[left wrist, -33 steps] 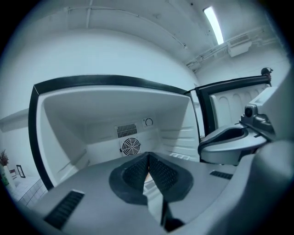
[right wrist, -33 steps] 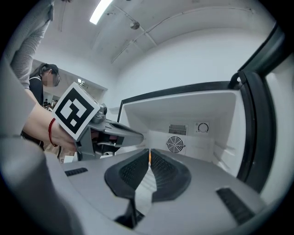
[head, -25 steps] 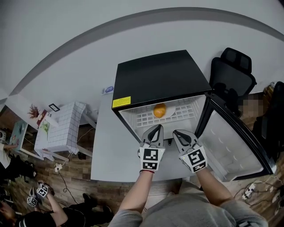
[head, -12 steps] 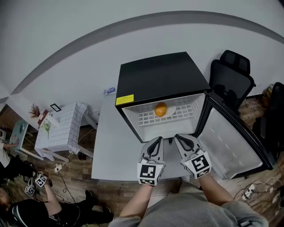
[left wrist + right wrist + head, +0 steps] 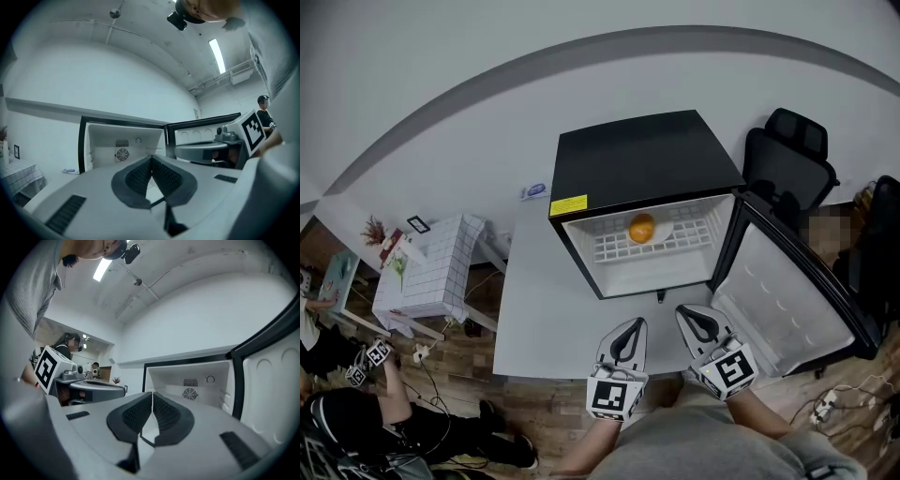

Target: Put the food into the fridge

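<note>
orange [image 5: 641,228] sits inside the fridge [image 5: 637,159], my left gripper [image 5: 628,330] and right gripper [image 5: 694,319], jaws pressed together and empty, have backed off over the table [image 5: 544,309], leaving only the door [image 5: 787,305] to shut.

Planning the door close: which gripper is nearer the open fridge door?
The right gripper: it sits close beside the fridge door, while the left gripper is further left, in front of the mini fridge's open compartment. Both are shut and empty.
</note>
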`<state>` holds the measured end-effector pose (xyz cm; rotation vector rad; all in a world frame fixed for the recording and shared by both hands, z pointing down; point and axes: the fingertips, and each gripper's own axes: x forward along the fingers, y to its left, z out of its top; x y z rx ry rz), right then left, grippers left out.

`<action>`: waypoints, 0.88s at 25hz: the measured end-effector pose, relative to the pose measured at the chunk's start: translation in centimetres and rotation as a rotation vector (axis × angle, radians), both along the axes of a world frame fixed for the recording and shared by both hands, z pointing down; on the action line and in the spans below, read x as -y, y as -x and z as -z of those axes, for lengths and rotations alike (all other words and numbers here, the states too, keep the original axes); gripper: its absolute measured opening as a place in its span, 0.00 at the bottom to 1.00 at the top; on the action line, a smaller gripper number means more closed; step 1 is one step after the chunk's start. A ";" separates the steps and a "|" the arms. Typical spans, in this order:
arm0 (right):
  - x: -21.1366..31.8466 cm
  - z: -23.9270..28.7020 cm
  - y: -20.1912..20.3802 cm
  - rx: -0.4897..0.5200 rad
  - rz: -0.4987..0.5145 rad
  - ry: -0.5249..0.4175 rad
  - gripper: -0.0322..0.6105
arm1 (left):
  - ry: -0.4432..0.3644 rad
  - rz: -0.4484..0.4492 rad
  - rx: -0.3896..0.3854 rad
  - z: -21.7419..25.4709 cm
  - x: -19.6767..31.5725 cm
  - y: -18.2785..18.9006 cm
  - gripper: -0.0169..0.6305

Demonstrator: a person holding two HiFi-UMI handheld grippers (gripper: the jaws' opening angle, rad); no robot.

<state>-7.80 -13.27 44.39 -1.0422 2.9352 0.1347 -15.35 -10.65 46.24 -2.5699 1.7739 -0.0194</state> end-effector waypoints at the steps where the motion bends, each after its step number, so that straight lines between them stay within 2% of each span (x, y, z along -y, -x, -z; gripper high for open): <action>1: -0.4 -0.2 -0.1 0.000 0.001 0.005 0.07 | 0.005 -0.001 -0.008 -0.2 -0.4 -0.1 0.04; 7: -2.4 -0.8 -0.5 0.002 0.014 0.029 0.07 | -0.042 -0.033 -0.049 0.7 -2.4 -1.2 0.04; 11: -3.3 -0.5 0.0 0.006 0.028 0.025 0.07 | 0.008 -0.040 -0.047 0.4 -2.9 -1.2 0.04; 15: -4.6 -0.7 0.5 -0.001 0.048 0.049 0.07 | -0.079 -0.061 -0.066 1.4 -3.2 -1.8 0.04; 18: -5.3 -1.1 0.8 -0.056 0.057 0.076 0.07 | -0.083 -0.071 -0.055 1.1 -3.7 -2.3 0.04; 22: -5.5 -0.5 1.0 -0.033 0.091 0.033 0.07 | -0.086 -0.077 -0.052 1.2 -3.9 -2.6 0.04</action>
